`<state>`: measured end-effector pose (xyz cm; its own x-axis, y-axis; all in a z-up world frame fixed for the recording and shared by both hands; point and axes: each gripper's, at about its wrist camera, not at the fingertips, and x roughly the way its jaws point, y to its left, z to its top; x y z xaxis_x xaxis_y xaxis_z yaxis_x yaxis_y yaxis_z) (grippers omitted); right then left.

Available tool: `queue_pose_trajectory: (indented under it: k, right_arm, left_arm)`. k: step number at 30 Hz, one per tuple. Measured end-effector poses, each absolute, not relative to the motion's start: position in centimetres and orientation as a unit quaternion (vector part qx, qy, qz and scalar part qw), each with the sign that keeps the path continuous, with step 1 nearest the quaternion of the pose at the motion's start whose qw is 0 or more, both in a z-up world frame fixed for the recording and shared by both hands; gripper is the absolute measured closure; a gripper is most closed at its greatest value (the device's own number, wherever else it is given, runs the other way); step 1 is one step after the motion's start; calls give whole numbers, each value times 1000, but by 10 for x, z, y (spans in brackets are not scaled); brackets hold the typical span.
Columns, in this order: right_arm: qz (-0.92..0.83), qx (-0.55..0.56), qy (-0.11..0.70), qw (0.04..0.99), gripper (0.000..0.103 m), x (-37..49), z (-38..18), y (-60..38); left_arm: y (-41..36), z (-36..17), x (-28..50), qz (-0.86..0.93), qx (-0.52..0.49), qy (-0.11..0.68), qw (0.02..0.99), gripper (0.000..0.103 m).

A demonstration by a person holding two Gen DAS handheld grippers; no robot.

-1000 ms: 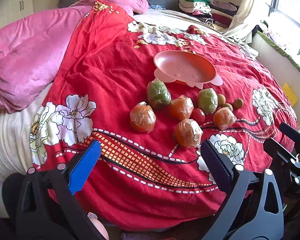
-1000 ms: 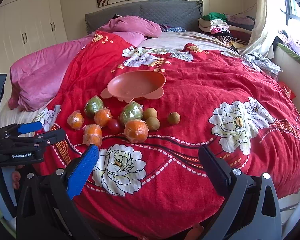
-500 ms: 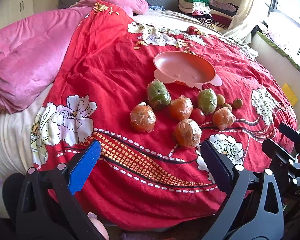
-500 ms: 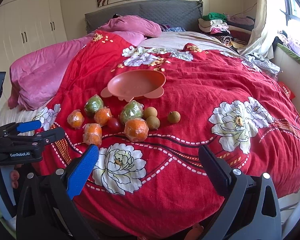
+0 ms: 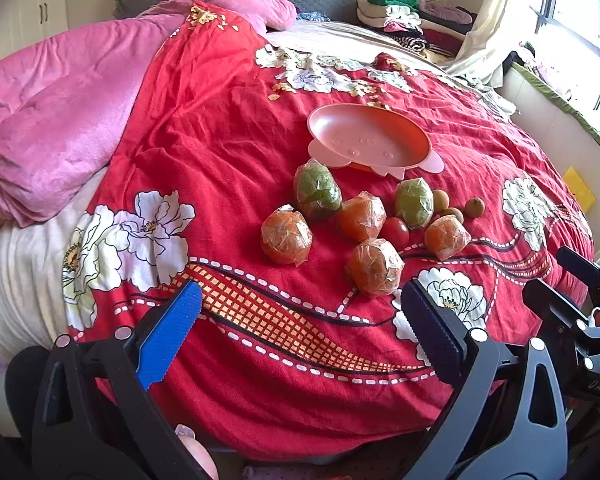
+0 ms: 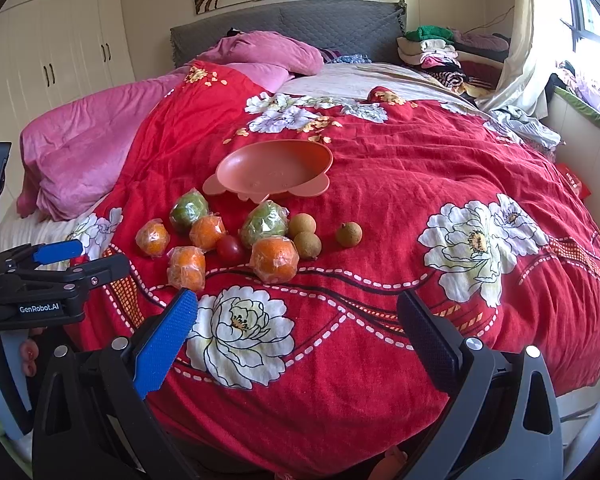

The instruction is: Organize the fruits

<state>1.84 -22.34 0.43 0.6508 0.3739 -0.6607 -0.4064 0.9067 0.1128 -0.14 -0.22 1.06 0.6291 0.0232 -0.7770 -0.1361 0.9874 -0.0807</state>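
Note:
A pink plate (image 5: pixel 366 138) (image 6: pixel 274 168) lies bare on the red floral bedspread (image 5: pixel 228 128) (image 6: pixel 440 168). Just in front of it sits a cluster of fruit: several plastic-wrapped oranges (image 5: pixel 286 236) (image 6: pixel 274 254), two wrapped green fruits (image 5: pixel 316 192) (image 6: pixel 264 224), a small red tomato (image 5: pixel 395 232) (image 6: pixel 230 249) and three brown longans (image 5: pixel 475 207) (image 6: pixel 349 234). My left gripper (image 5: pixel 296 334) stands open over the bed's near edge, short of the fruit. My right gripper (image 6: pixel 298 334) is open too, nothing between its fingers, near the bed's front right.
A pink duvet (image 5: pixel 56 120) is piled on the bed's left side. Folded clothes (image 6: pixel 432 54) are stacked at the back right by the grey headboard (image 6: pixel 292 24). White wardrobes (image 6: pixel 52 52) line the left wall. A window ledge (image 5: pixel 548 92) runs along the right.
Both views have barely shifted; the grippers stay open and the fruit and plate have not moved.

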Motion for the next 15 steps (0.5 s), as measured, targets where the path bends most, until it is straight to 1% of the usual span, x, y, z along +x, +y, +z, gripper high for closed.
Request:
queue_pose_trajectory:
  k: [15]
  right_arm:
    - [213,-25,361,907,4,19,2,-222]
  left_arm:
    - [-1,10,-2,44,-65,429,900,9]
